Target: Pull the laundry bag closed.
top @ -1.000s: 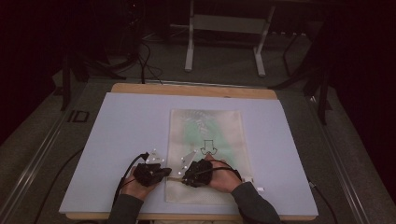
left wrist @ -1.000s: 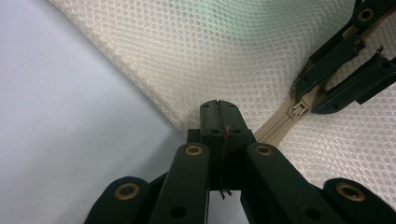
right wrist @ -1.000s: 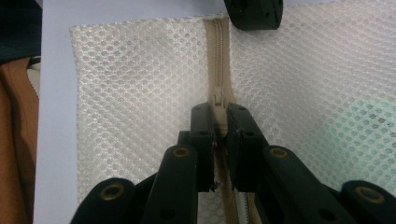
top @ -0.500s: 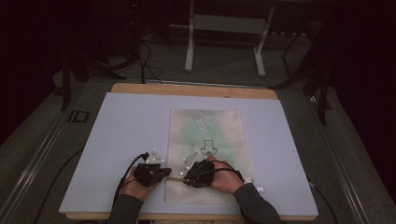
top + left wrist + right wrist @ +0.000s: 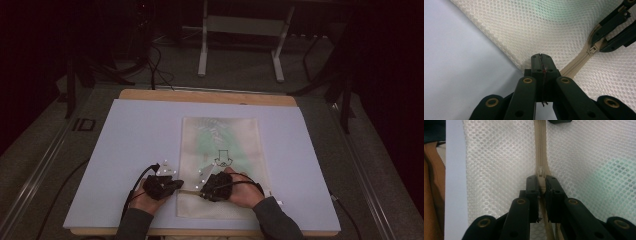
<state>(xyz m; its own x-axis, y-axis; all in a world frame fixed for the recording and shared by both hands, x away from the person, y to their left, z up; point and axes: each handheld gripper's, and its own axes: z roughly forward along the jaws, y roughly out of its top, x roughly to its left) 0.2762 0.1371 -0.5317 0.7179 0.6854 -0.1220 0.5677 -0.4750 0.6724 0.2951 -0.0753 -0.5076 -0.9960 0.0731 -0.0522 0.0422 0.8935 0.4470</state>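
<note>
A cream mesh bag [image 5: 220, 165], woven in fine honeycomb holes with a green shape showing faintly through it, lies flat on a smooth pale mat [image 5: 125, 150] over a wooden table [image 5: 205, 95]. A beige zipper [image 5: 540, 150] runs across the bag's near end. The left gripper [image 5: 541, 61], at 7 o'clock of the bag in the high view, is clenched on the bag's edge where the zipper tape ends, its black jaws pressed together with the mesh pinched between them. The right gripper [image 5: 541, 186], at the bag's 6 o'clock, is clamped on the zipper pull [image 5: 540, 173], with the slider standing just ahead of its tips at 12 o'clock. In the left gripper view the right gripper sits at 2 o'clock along the zipper line. Bare mat lies open to 9 and 3 o'clock of the bag; the near table edge is close at 6 o'clock.
</note>
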